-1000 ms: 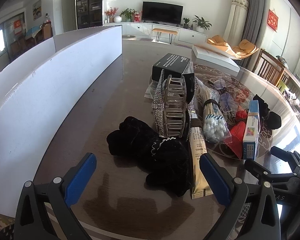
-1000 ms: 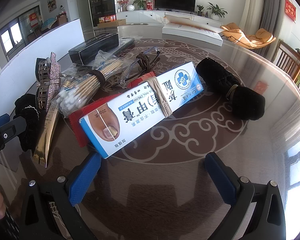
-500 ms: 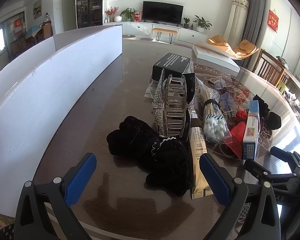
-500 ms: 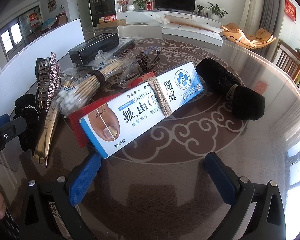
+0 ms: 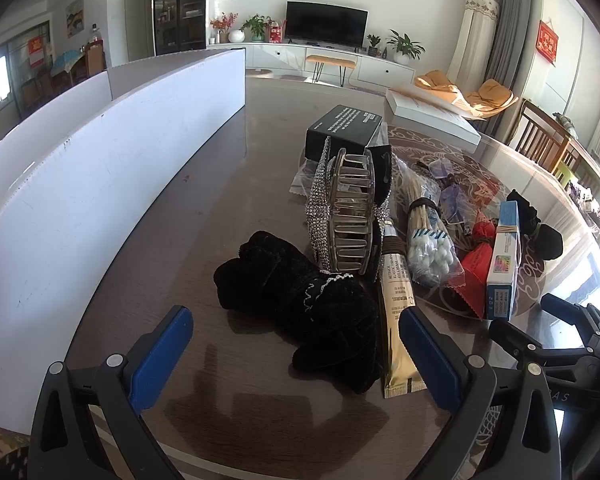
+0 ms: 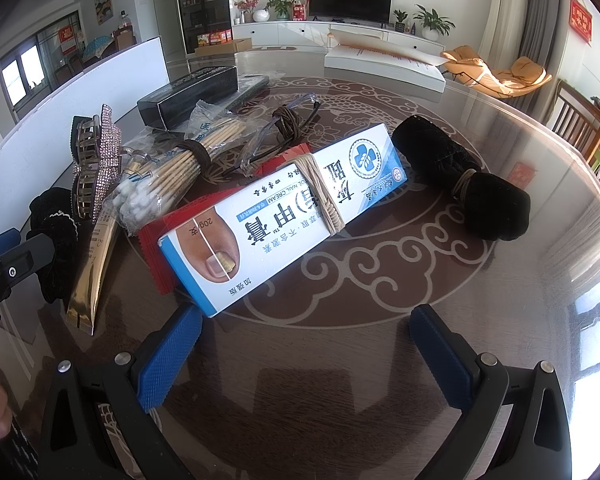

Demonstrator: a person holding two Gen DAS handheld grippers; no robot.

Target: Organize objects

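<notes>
A round glass-topped table (image 6: 500, 280) carries everything, with a white partition board (image 5: 100, 184) standing along its left edge. At the far edge lies a flat white box (image 6: 384, 66); nearer the middle, a black box (image 6: 188, 94). The nail cream carton (image 6: 284, 216), bound with a rubber band, lies on a red packet (image 6: 156, 248) near the table's centre, a rolled black cloth (image 6: 460, 176) to its right. Leftward sit a bag holding banded cotton swabs (image 5: 428, 240), a rhinestone hair claw (image 5: 348, 220), a gold tube (image 5: 398, 312) and a black scrunchie (image 5: 300, 300). The left gripper (image 5: 296, 352) and right gripper (image 6: 304, 356) hover at the near edge, fingers spread wide and empty.
</notes>
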